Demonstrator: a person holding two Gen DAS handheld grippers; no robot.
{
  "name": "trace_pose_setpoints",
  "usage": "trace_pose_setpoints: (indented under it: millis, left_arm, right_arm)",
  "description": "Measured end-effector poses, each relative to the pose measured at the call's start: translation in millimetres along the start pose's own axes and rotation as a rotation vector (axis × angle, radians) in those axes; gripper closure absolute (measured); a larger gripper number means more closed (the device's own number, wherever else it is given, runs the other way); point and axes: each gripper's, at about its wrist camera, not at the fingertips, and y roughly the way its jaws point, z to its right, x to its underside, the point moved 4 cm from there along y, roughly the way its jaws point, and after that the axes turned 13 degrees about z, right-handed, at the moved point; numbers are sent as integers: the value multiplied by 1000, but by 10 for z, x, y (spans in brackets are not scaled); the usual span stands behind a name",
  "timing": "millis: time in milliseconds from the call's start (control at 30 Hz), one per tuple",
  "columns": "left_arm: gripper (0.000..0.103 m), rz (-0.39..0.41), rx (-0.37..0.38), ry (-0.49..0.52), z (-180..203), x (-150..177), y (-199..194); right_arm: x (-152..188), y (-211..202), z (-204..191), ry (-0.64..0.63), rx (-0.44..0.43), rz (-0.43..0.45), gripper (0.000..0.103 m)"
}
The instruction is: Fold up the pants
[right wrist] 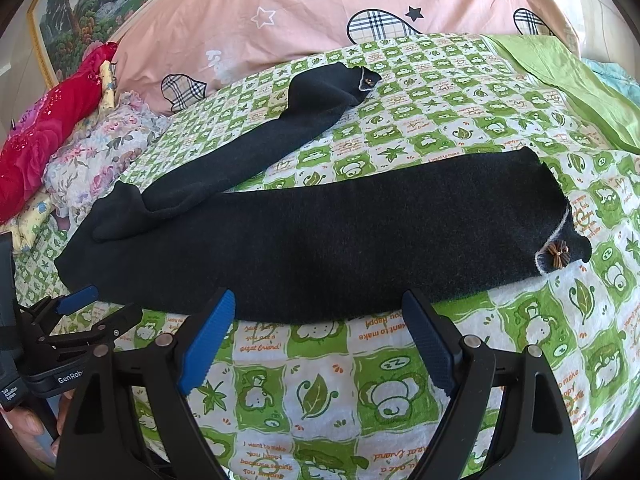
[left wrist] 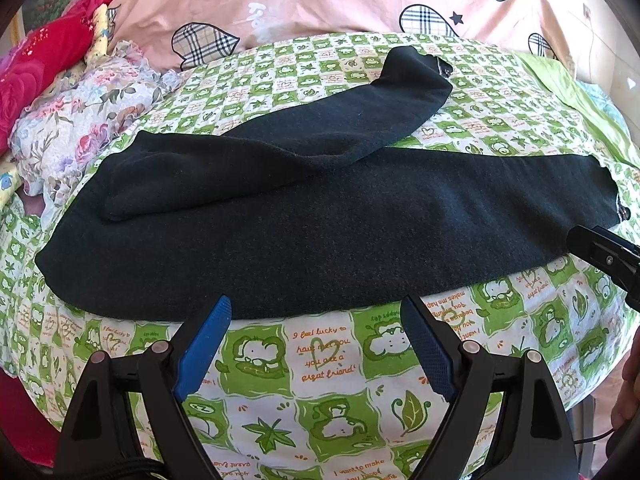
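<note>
Black pants (left wrist: 320, 232) lie spread on the green cartoon-print bed sheet (left wrist: 312, 400). One leg runs across from left to right, the other leg (left wrist: 360, 112) angles off toward the far right. In the right wrist view the pants (right wrist: 320, 248) show a small brown bow (right wrist: 557, 258) at the near leg's cuff. My left gripper (left wrist: 316, 312) is open just short of the pants' near edge, nothing between its blue pads. My right gripper (right wrist: 318, 308) is open too, at the same near edge. The left gripper (right wrist: 98, 304) also shows at the left of the right wrist view.
A pink duvet (left wrist: 320, 0) with plaid hearts is bunched along the back. Floral bedding (left wrist: 80, 120) and a red cloth (left wrist: 40, 64) lie at the left. A plain green sheet (right wrist: 560, 76) lies at the far right. A hand (right wrist: 24, 424) holds the left gripper.
</note>
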Motion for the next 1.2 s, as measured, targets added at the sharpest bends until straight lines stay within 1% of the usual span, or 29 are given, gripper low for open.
trace_pose_setpoints:
  millis: [1200]
  left_arm:
    - [16, -18, 24, -19, -19, -15, 52]
  right_arm:
    - [-2, 19, 3, 8, -2, -6, 17]
